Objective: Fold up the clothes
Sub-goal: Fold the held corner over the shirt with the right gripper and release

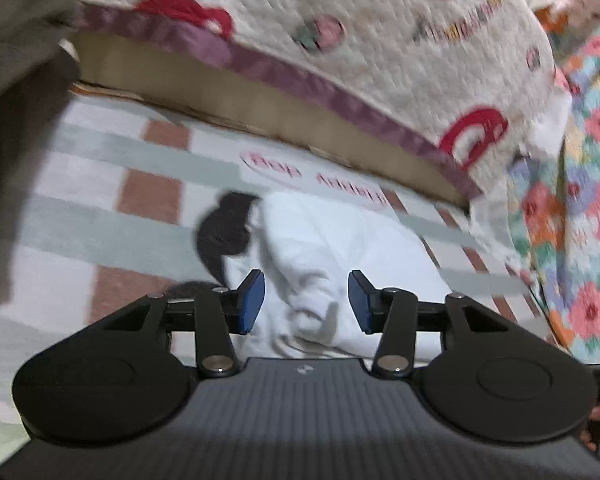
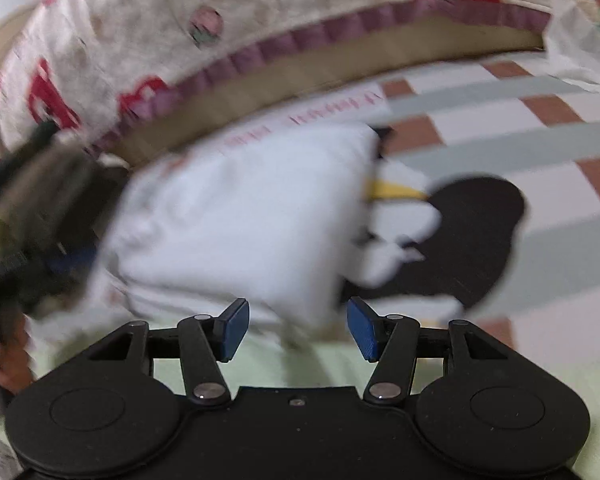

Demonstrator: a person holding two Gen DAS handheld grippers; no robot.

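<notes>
A white garment (image 1: 332,248) lies bunched and partly folded on a checked bed sheet (image 1: 100,184). In the right wrist view the white garment (image 2: 236,208) is blurred by motion and covers part of a black and white penguin print (image 2: 472,232) on the sheet. My left gripper (image 1: 306,302) is open, its blue pads either side of a creased fold of the garment, close above it. My right gripper (image 2: 298,326) is open at the garment's near edge, holding nothing. The left gripper also shows blurred at the left of the right wrist view (image 2: 40,216).
A quilted cream blanket with red prints and a purple border (image 1: 340,40) is heaped along the back of the bed. A floral patchwork cloth (image 1: 580,200) hangs at the right. A dark olive cloth (image 1: 16,80) is at the left edge.
</notes>
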